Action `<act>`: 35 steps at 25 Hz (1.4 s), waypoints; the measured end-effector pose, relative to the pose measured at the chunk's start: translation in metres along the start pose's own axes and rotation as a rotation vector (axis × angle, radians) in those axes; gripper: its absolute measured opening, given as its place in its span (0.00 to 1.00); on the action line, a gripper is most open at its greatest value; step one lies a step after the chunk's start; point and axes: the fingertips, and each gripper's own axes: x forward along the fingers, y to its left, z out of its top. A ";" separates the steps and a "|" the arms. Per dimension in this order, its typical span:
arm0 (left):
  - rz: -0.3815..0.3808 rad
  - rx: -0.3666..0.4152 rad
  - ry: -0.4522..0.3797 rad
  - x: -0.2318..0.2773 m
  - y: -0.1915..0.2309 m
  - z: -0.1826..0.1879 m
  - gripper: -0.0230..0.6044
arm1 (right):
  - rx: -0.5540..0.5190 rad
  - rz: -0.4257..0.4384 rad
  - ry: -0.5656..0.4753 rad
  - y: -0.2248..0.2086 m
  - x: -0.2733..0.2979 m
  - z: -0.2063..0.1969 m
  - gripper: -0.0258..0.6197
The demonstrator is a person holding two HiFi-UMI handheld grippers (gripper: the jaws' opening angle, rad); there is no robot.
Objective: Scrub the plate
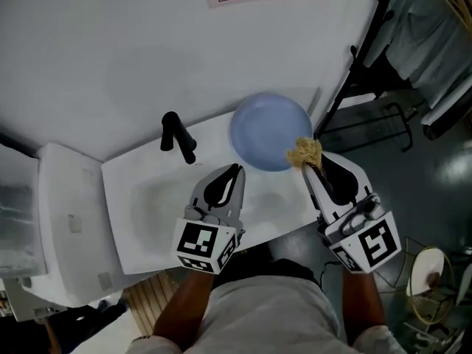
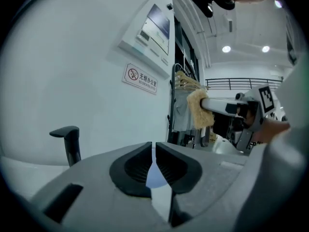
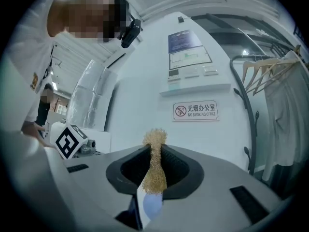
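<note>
Blue plate (image 1: pixel 267 130) sits at the far right corner of the sink (image 1: pixel 140 234). Scrub pad (image 1: pixel 304 152), pinched in the right gripper (image 1: pixel 310 162), reaches its near edge. Left gripper (image 1: pixel 236 169) is closed on nothing, just beside the rim. Likely best to steady the plate with the left, then press the pad flat and circle.

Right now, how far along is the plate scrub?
Done: right tongs are shut on the scrub pad, which is at the blue plate's right rim. In hand: left tongs, shut, point at the plate's near edge over the sink. Left: the scrubbing itself; no suds or water show on the plate.
</note>
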 end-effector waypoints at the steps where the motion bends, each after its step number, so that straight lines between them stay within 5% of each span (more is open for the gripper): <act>1: -0.002 -0.010 0.015 0.004 0.003 -0.005 0.07 | 0.000 -0.002 0.007 -0.001 0.005 -0.003 0.13; 5: 0.011 -0.086 0.084 0.018 0.017 -0.027 0.09 | -0.004 0.004 0.035 -0.002 0.021 -0.014 0.13; 11: 0.046 -0.241 0.198 0.036 0.034 -0.063 0.24 | -0.038 0.031 0.096 -0.014 0.050 -0.035 0.14; 20: 0.155 -0.465 0.315 0.067 0.061 -0.107 0.33 | -0.113 0.066 0.334 -0.036 0.102 -0.105 0.14; 35: 0.252 -0.627 0.470 0.105 0.081 -0.161 0.34 | -0.189 0.229 0.594 -0.038 0.179 -0.194 0.14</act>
